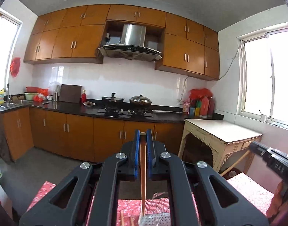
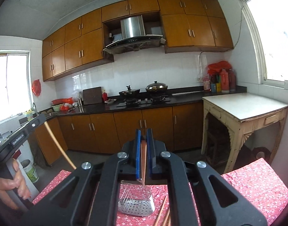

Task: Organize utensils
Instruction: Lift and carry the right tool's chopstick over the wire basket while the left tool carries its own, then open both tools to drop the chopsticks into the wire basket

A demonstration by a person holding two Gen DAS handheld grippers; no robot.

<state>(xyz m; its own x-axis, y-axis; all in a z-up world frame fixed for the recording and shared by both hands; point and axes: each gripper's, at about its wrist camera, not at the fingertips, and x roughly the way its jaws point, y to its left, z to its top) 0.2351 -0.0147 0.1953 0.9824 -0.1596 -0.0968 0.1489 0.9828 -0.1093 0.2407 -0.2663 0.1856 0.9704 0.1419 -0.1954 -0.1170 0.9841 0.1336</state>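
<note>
Two grippers (image 1: 143,133) (image 2: 143,131), each holding one chopstick (image 1: 143,169) (image 2: 143,165). One wire basket (image 2: 136,201). Two loose chopsticks (image 2: 161,210) on the cloth.

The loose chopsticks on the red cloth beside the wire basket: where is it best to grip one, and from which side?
Probably from above, at mid-length. The loose chopsticks lie flat on the red cloth, to the right of the wire basket, so only their thin sides are free. Closing the fingers across the width should work. Both grippers already hold a chopstick each, so one must empty first.
</note>
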